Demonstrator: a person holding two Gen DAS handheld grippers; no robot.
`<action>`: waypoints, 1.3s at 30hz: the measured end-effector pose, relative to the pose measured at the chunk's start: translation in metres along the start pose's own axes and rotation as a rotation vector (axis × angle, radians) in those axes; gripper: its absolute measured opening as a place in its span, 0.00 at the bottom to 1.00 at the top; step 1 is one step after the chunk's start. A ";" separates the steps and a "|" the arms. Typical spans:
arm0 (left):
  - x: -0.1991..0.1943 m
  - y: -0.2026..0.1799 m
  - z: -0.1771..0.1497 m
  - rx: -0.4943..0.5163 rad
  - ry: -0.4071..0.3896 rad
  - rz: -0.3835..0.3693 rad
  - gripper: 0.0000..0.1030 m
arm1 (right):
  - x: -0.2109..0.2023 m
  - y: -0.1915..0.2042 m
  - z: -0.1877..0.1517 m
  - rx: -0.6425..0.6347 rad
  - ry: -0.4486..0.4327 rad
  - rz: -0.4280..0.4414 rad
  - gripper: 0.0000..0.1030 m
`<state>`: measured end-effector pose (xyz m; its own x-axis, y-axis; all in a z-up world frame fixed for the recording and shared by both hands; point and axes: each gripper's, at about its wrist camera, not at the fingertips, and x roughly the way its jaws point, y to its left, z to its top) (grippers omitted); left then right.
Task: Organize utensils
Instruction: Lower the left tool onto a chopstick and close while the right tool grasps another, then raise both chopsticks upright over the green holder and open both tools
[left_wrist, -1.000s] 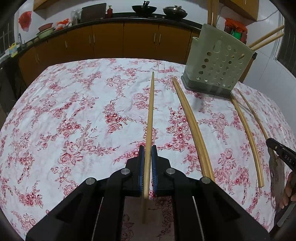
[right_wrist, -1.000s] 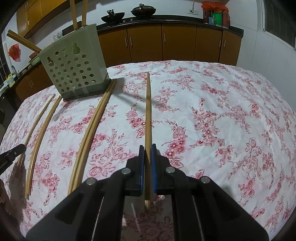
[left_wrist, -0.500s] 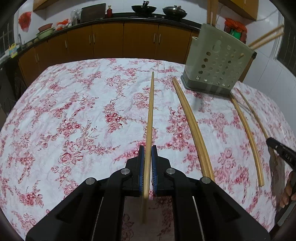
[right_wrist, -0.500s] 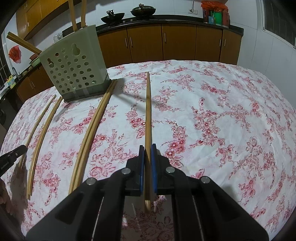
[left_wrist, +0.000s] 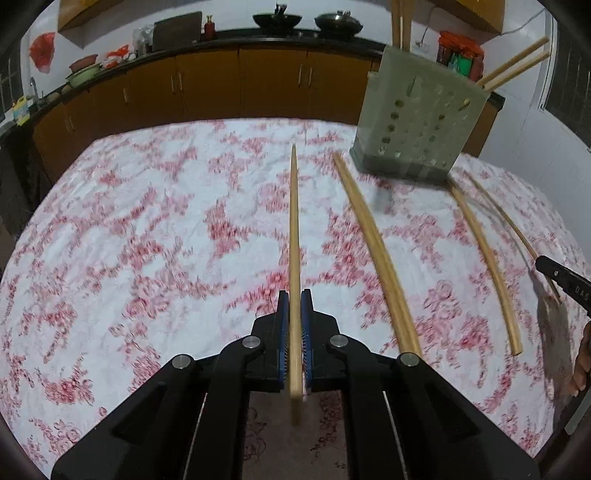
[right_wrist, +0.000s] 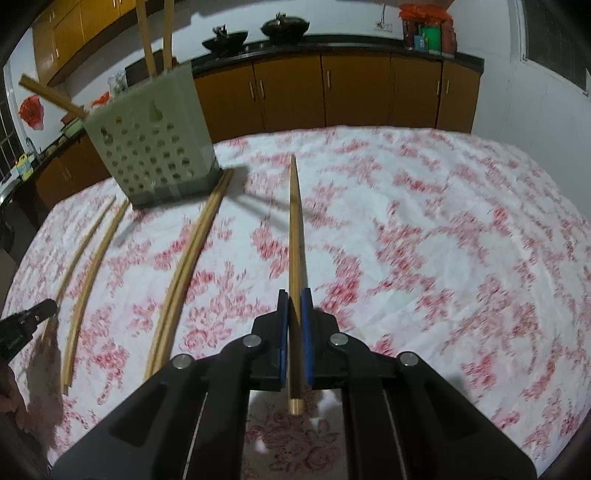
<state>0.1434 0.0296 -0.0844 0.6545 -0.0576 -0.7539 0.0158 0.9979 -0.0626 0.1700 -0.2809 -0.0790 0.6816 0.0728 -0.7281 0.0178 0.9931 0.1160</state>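
My left gripper (left_wrist: 294, 299) is shut on a wooden chopstick (left_wrist: 294, 221) that points forward above the floral tablecloth. My right gripper (right_wrist: 294, 297) is shut on another chopstick (right_wrist: 294, 229) in the same way. A pale green perforated utensil holder (left_wrist: 417, 122) stands at the far right in the left wrist view and at the far left in the right wrist view (right_wrist: 151, 140), with several chopsticks standing in it. A pair of chopsticks (left_wrist: 376, 251) and two single ones (left_wrist: 487, 258) lie on the cloth in front of it.
The table (left_wrist: 110, 229) has a white cloth with red flowers. Brown kitchen cabinets (left_wrist: 221, 85) with woks on the counter run behind it. The other gripper's tip shows at the right edge of the left wrist view (left_wrist: 565, 280) and at the left edge of the right wrist view (right_wrist: 26, 321).
Both grippers have lifted with their chopsticks; the table and holder look lower and blurred by motion. Both grips are unchanged.
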 end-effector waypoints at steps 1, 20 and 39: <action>-0.004 0.000 0.002 0.000 -0.013 -0.002 0.07 | -0.005 -0.001 0.003 0.001 -0.016 0.001 0.08; -0.105 0.006 0.081 -0.060 -0.354 -0.068 0.07 | -0.110 0.002 0.068 0.005 -0.353 0.044 0.08; -0.173 -0.027 0.132 -0.019 -0.593 -0.145 0.07 | -0.195 0.047 0.120 -0.048 -0.570 0.256 0.08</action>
<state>0.1296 0.0164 0.1340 0.9562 -0.1613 -0.2442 0.1263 0.9801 -0.1529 0.1255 -0.2596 0.1495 0.9432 0.2615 -0.2047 -0.2216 0.9547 0.1985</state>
